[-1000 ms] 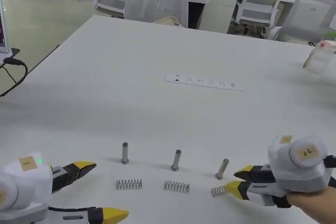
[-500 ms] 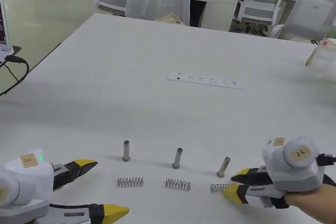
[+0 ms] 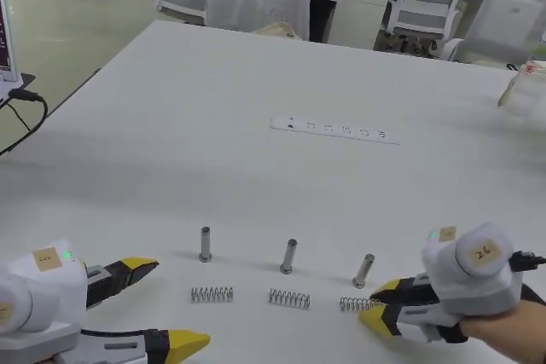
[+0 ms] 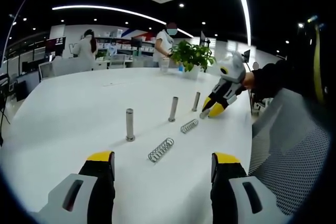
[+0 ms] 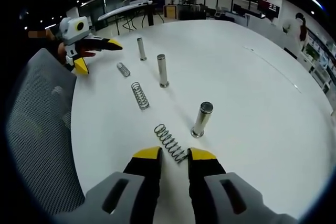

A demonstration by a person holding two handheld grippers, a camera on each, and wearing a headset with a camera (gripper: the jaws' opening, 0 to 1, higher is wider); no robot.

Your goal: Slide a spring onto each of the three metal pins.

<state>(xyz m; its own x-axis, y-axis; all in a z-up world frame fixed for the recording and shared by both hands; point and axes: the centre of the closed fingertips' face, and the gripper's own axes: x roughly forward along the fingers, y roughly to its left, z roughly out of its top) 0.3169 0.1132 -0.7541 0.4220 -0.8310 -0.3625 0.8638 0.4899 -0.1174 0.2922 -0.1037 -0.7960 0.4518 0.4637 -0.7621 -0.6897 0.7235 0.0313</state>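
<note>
Three metal pins stand upright in a row on the white table: left (image 3: 205, 243), middle (image 3: 289, 256), right (image 3: 364, 269). A spring lies flat in front of each: left (image 3: 212, 294), middle (image 3: 289, 298), right (image 3: 355, 303). My right gripper (image 3: 380, 303) sits low at the right spring. In the right gripper view the spring's (image 5: 170, 142) near end lies between the tips of that gripper (image 5: 176, 156), whose jaws stand narrowly apart beside the right pin (image 5: 201, 119). My left gripper (image 3: 171, 304) hovers wide open and empty short of the left spring (image 4: 160, 149) and left pin (image 4: 129, 124).
A white power strip (image 3: 334, 130) lies mid-table behind the pins. A clear container (image 3: 522, 91) stands at the far right edge. Mesh chairs (image 3: 256, 2) line the far side. A cable (image 3: 21, 100) hangs off the left. A potted plant (image 4: 191, 56) stands further along the table.
My right gripper has moved left and down to the right spring, whose end now lies between its tips. The left gripper has hardly moved.
</note>
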